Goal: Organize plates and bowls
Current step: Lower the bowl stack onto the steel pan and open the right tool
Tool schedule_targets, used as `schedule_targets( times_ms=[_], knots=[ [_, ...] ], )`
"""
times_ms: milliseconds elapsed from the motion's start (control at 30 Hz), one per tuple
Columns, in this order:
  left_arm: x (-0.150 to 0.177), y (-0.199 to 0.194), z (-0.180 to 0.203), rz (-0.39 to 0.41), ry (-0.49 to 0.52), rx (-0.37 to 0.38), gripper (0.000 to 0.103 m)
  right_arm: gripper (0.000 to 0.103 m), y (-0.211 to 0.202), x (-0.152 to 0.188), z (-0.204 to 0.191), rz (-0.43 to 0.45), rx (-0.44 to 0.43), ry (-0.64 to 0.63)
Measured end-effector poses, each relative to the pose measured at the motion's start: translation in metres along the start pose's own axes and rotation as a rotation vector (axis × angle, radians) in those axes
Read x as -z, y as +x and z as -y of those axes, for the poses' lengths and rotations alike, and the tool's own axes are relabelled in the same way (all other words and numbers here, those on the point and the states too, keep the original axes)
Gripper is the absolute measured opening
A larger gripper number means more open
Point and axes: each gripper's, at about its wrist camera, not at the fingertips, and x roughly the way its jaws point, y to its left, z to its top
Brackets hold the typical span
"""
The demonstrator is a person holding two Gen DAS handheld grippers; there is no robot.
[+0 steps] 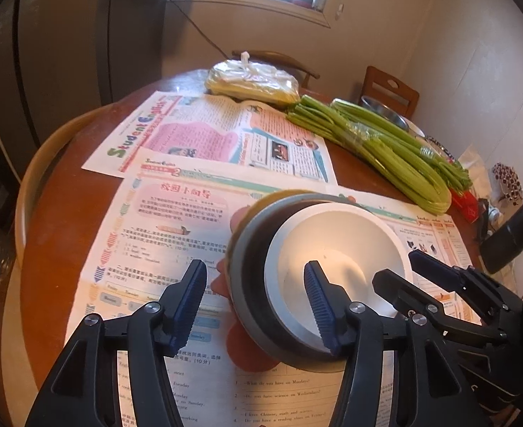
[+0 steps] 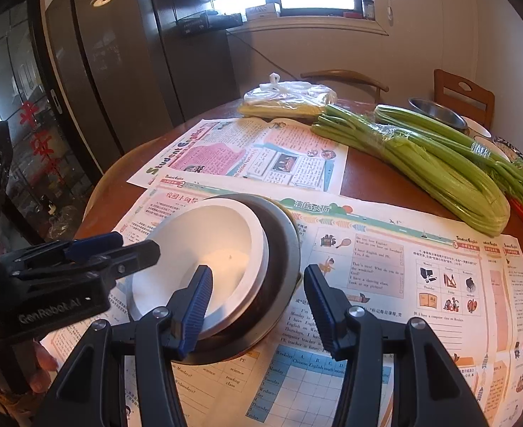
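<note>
**Q:** White is the inner bowl, then. Where does it sit?

**A:** Yes. The white bowl [image 1: 332, 242] is nested inside a darker metal bowl [image 1: 250, 249]. The pair rests on a newspaper [image 1: 176, 220] spread over a round wooden table [image 1: 58, 213]. Celery [image 2: 421, 163] lies well behind.

**Q:** How do the jaws stand around it?

**A:** The left gripper [image 1: 254, 267] has its jaws spread. One finger hangs outside the metal bowl's left wall with a clear gap. The other hangs over the white bowl's inside, so the wall lies between them without being pressed. The right gripper [image 2: 257, 268] straddles the opposite wall. One pad is inside the white bowl and the other is against the metal outside, apparently pinching both walls together.
</note>
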Motion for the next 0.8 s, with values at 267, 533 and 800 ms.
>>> schedule_targets(
  times_ms=[267, 533, 800],
  knots=[
    [0.007, -0.023, 0.008, 0.039, 0.012, -0.019, 0.06, 0.054, -0.018, 0.004, -0.001, 0.03, -0.009, -0.002],
    [0.03, -0.054, 0.025, 0.105, 0.036, -0.05, 0.063, 0.054, -0.053, 0.019, 0.001, 0.114, -0.011, -0.013],
    [0.071, -0.073, 0.039, 0.139, 0.013, -0.061, 0.068, 0.058, -0.081, 0.053, 0.008, 0.173, 0.002, -0.024]
  ],
)
